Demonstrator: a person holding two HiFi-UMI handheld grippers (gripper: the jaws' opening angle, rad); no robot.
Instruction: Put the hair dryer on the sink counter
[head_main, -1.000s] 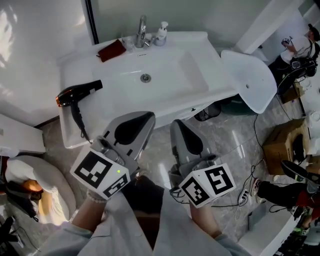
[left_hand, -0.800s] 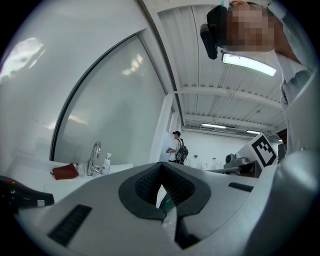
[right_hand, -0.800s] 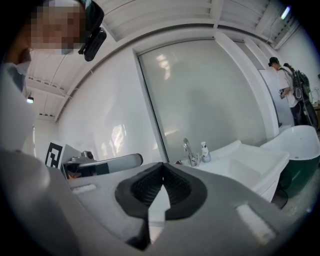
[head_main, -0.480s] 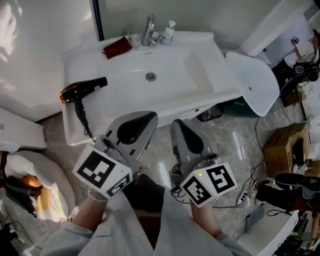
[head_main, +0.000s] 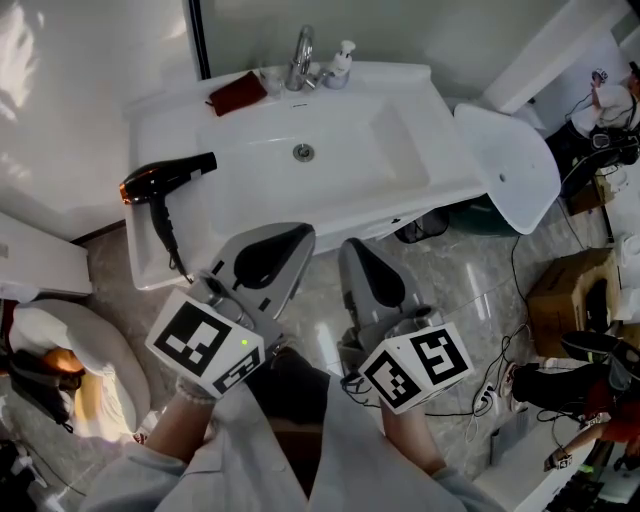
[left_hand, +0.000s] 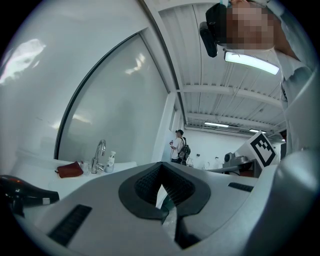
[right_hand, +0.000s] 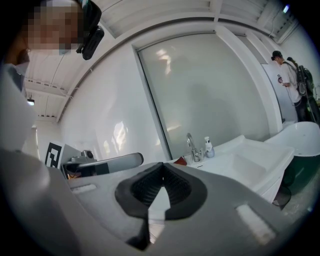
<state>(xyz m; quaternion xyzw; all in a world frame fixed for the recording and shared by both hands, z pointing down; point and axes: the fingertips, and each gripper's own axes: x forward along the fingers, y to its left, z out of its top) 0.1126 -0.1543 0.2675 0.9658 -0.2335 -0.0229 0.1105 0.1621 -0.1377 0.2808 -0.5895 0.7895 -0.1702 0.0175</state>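
Observation:
The black hair dryer (head_main: 165, 178) lies on the left part of the white sink counter (head_main: 430, 180), nozzle toward the basin, handle and cord trailing toward the front edge. In the left gripper view the hair dryer (left_hand: 20, 191) shows at the far left. My left gripper (head_main: 292, 235) is shut and empty, hovering in front of the counter's front edge, right of the dryer and apart from it. My right gripper (head_main: 354, 250) hangs beside it over the floor, also shut with nothing in it. Both pairs of jaws meet in their own views, the left gripper (left_hand: 160, 175) and the right gripper (right_hand: 161, 186).
A faucet (head_main: 300, 48), a soap bottle (head_main: 343, 58) and a red pouch (head_main: 237, 93) stand at the counter's back. A white tub (head_main: 510, 165) adjoins on the right, a cardboard box (head_main: 570, 285) and cables beyond. A person (left_hand: 178, 146) stands far off.
The head view has shifted a little, so the sink sits slightly further right in the picture. The hair dryer and both grippers keep their places.

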